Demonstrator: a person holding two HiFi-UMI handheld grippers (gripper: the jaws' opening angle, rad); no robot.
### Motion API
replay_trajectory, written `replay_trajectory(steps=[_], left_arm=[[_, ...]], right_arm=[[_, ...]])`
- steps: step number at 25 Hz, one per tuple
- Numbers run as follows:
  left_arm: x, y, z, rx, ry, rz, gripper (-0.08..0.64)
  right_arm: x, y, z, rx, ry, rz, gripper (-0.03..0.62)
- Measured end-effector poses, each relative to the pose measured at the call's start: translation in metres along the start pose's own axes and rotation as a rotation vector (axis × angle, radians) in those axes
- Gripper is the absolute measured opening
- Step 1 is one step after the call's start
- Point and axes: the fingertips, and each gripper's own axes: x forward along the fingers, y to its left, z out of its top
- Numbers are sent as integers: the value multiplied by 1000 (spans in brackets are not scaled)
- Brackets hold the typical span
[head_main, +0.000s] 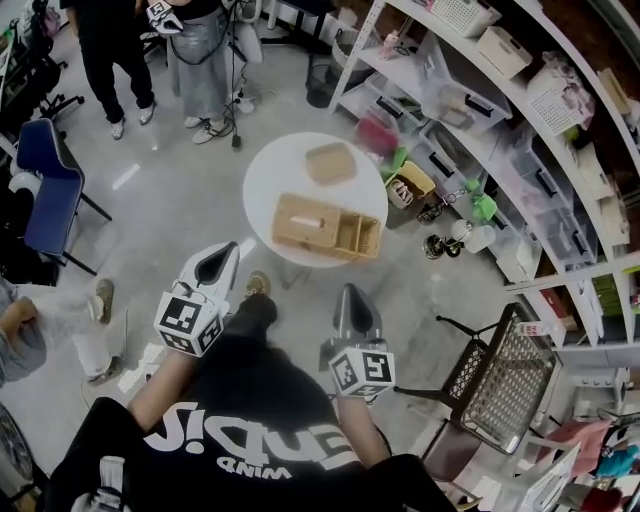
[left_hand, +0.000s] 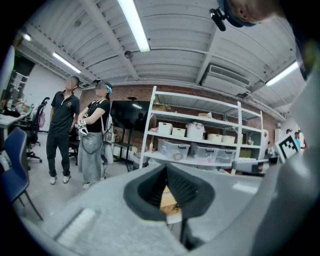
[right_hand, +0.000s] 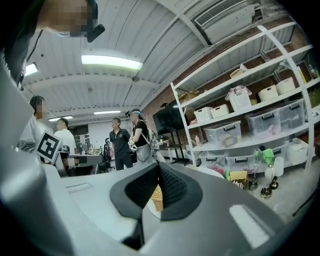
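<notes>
The left gripper (head_main: 222, 256) and right gripper (head_main: 352, 298), jaws closed tip to tip on nothing, hover well short of the wicker basket (head_main: 325, 228) on the round table (head_main: 270, 175), seemingly at the approach stage; gripping it calls for reaching forward and parting the jaws.

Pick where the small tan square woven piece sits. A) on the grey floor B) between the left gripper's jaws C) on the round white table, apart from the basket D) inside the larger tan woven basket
C: the small tan square woven piece lies on the round white table, with a gap to the larger tan woven basket.
</notes>
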Motion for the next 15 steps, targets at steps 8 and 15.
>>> replay_trajectory(steps=[8,15], left_arm=[[63,20,12,-14,-3,-10,2],[122,51,27,-19,8,-14,2]], right_arm=[[52,-37,15,3,9,-14,-6],[118,-60,29,11,19,-9,-6]])
